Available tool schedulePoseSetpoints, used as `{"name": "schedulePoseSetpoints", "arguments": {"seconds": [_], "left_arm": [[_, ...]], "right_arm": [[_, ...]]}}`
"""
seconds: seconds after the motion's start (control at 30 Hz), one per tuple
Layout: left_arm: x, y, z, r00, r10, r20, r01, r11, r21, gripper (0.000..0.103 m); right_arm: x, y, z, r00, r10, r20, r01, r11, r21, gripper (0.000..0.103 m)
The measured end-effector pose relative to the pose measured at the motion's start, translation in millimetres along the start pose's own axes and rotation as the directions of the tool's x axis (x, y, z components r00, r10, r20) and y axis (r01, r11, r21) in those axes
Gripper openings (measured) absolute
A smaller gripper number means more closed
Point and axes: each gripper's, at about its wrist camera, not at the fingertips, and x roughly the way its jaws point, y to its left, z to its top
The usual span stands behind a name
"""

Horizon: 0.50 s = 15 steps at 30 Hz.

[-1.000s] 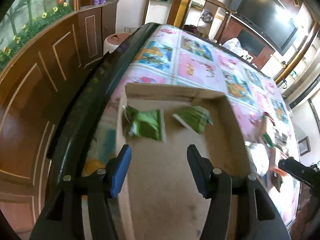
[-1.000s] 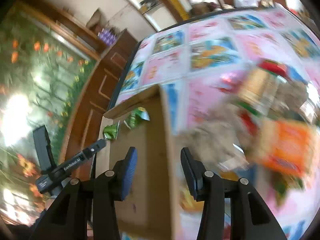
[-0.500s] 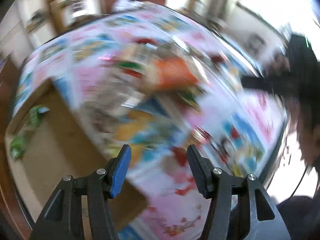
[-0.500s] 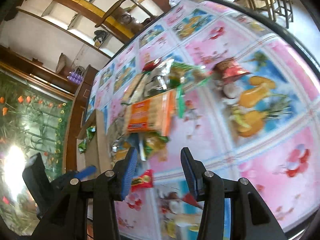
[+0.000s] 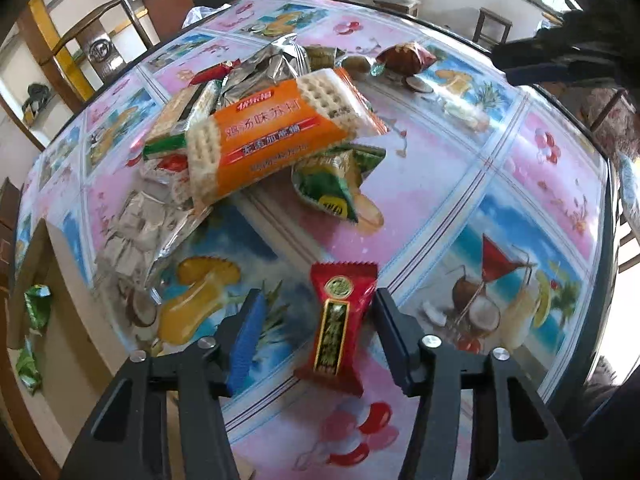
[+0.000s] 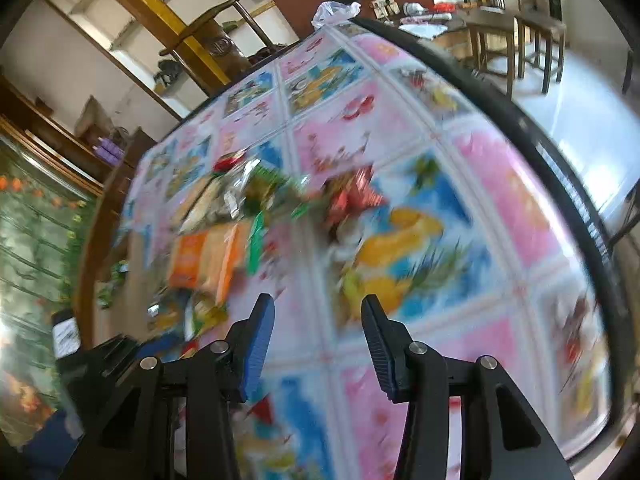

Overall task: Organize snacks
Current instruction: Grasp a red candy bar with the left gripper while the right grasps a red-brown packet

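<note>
My left gripper (image 5: 318,316) is open, its jaws on either side of a red candy packet (image 5: 338,322) that lies flat on the table, nearer the right jaw. Beyond it is a pile of snacks: an orange cracker pack (image 5: 276,136), a green wrapped snack (image 5: 334,186), a silver bag (image 5: 140,228) and a dark red packet (image 5: 404,58). The cardboard box (image 5: 60,280) at the left edge holds green packets (image 5: 36,304). My right gripper (image 6: 318,332) is open and empty above the tablecloth; its view is blurred, with the orange pack (image 6: 204,258) to the left.
The table has a colourful fruit-print cloth (image 5: 520,216) and a dark rim (image 6: 568,168). The other gripper shows dark at the upper right of the left wrist view (image 5: 560,60). Wooden chairs (image 6: 520,44) and cabinets stand around the table.
My left gripper swung away from the box with the green packets to the snack pile and now straddles the red candy packet. My right gripper swung right over the table.
</note>
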Motion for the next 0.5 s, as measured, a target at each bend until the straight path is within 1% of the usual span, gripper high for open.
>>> {"name": "schedulePoseSetpoints", "arguments": {"seconds": [0.03, 0.1, 0.13, 0.17, 0.2, 0.23, 0.37, 0.4, 0.43, 0.5], "left_arm": [[0, 2, 0, 1.000, -0.008, 0.004, 0.008, 1.000, -0.026, 0.045], [2, 8, 1, 1.000, -0.028, 0.011, 0.029, 0.997, -0.078, 0.039], [2, 11, 0, 1.000, -0.023, 0.015, 0.024, 0.995, -0.095, 0.032], [2, 13, 0, 1.000, -0.019, 0.014, 0.020, 0.994, -0.104, 0.032], [2, 15, -1, 1.000, -0.019, 0.011, 0.020, 0.994, -0.110, 0.032], [1, 16, -2, 1.000, -0.016, 0.009, 0.016, 0.993, -0.118, 0.032], [-2, 22, -8, 1.000, -0.017, 0.013, 0.019, 0.984, -0.176, 0.030], [-3, 22, -9, 1.000, -0.015, 0.013, 0.017, 0.984, -0.180, 0.030], [-3, 23, -9, 1.000, -0.012, 0.012, 0.014, 0.983, -0.181, 0.030], [-3, 24, -10, 1.000, -0.008, 0.011, 0.010, 0.982, -0.186, 0.029]], "right_arm": [[5, 0, 11, 1.000, -0.025, 0.003, 0.025, 1.000, -0.016, 0.049], [15, 1, 29, 0.996, -0.085, 0.014, 0.085, 0.995, -0.054, 0.049], [23, 3, 39, 0.995, -0.100, 0.010, 0.100, 0.992, -0.074, 0.049], [32, 5, 46, 0.995, -0.104, -0.006, 0.103, 0.991, -0.089, 0.051], [43, 6, 54, 0.993, -0.118, -0.027, 0.115, 0.988, -0.105, 0.051], [52, 8, 59, 0.990, -0.141, -0.031, 0.136, 0.984, -0.115, 0.051], [85, 11, 67, 0.980, -0.185, -0.074, 0.172, 0.973, -0.156, 0.051], [90, 11, 65, 0.975, -0.209, -0.075, 0.194, 0.967, -0.166, 0.043], [91, 12, 63, 0.972, -0.225, -0.069, 0.211, 0.962, -0.175, 0.039], [87, 10, 59, 0.970, -0.235, -0.060, 0.223, 0.960, -0.167, 0.035]]}}
